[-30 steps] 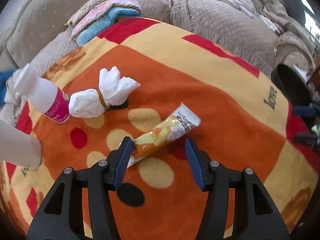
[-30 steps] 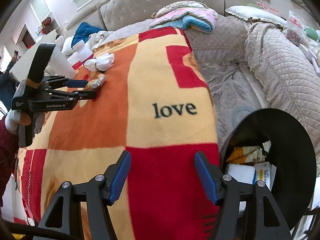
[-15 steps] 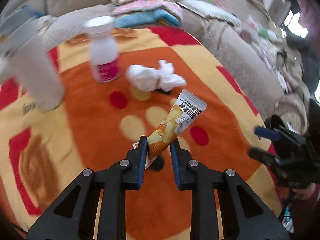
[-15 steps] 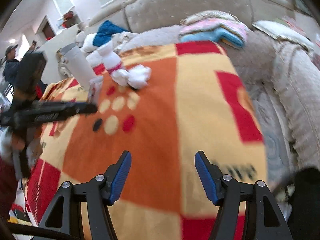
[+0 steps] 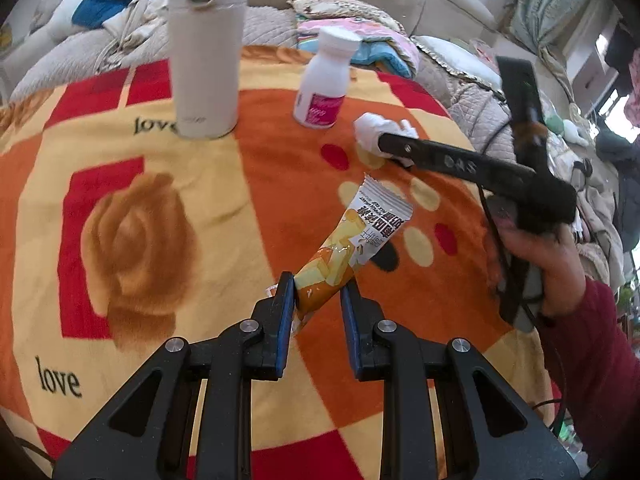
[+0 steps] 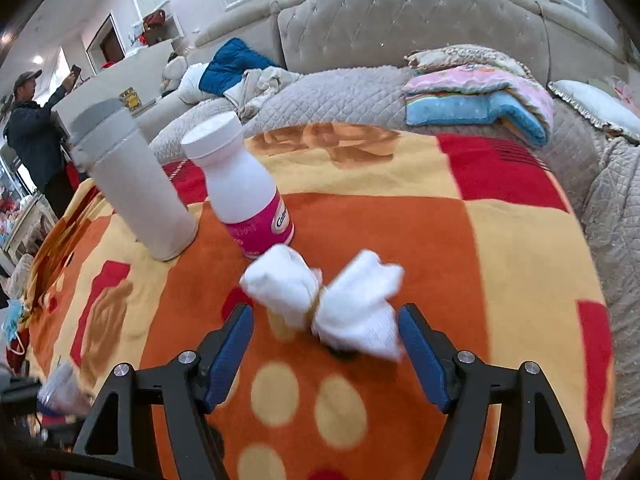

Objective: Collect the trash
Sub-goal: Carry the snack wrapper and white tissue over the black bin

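Note:
My left gripper (image 5: pixel 318 290) is shut on the lower end of a yellow snack wrapper (image 5: pixel 352 236), which sticks up and to the right, lifted off the orange blanket (image 5: pixel 260 184). A white tissue wad (image 6: pixel 324 300) tied in the middle with a rubber band lies on the blanket. My right gripper (image 6: pixel 326 338) straddles its near side; its jaws are opening and the pads stand clear of it. In the left wrist view the right gripper (image 5: pixel 384 144) reaches over the tissue wad (image 5: pixel 372 128), held by a hand (image 5: pixel 544 256) in a dark red sleeve.
A tall white flask (image 6: pixel 132 192) and a white bottle with a pink label (image 6: pixel 244 192) stand just behind the tissue. Folded cloths (image 6: pixel 480 96) lie on the quilted bedding (image 6: pixel 360 92) at the blanket's far edge. A person (image 6: pixel 32 128) stands at far left.
My left gripper closed on the wrapper, lifted it off the blanket and rolled. My right gripper swung from the black bin across the blanket to the tissue wad and widened.

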